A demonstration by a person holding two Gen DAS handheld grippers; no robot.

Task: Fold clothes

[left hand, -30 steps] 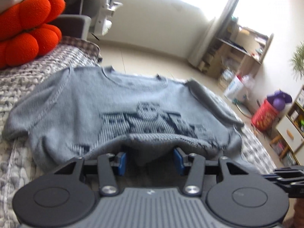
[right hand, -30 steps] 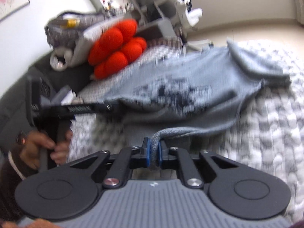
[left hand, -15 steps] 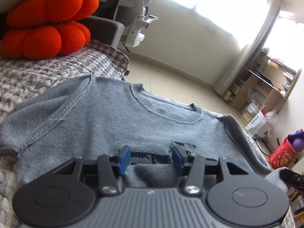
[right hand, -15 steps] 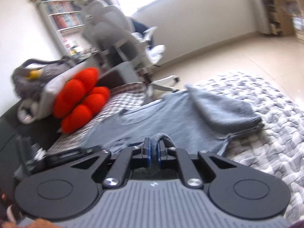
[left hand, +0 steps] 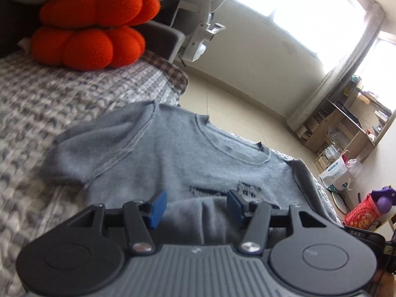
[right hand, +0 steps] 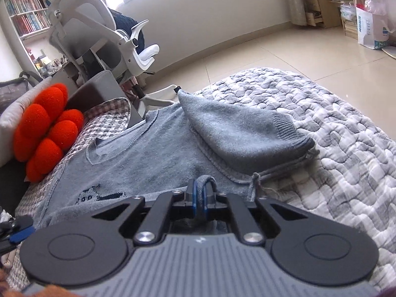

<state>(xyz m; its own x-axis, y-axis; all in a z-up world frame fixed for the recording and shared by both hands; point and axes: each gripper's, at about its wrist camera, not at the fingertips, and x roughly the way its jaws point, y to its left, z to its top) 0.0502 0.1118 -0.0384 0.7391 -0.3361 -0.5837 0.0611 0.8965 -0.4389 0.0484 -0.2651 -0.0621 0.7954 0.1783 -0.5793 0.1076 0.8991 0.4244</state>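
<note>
A grey knit sweater [left hand: 173,156] with a dark pattern lies on the quilted bed, its lower part folded up over the chest. It also shows in the right wrist view [right hand: 158,158], with one sleeve [right hand: 242,133] lying folded across. My left gripper [left hand: 194,206] is open, its blue pads either side of the folded hem without pinching it. My right gripper [right hand: 199,198] is shut on the sweater's hem, a loop of grey knit sticking up between the pads.
Orange lobed cushions [left hand: 86,27] sit at the bed's head, also in the right wrist view [right hand: 44,131]. A white office chair [right hand: 99,34] stands beyond the bed. The grey quilt [right hand: 321,123] spreads to the right. Shelves and bags [left hand: 341,173] line the far wall.
Both grippers have carried the hem forward over the sweater, covering most of the dark pattern. The left gripper has stayed open and the right one shut.
</note>
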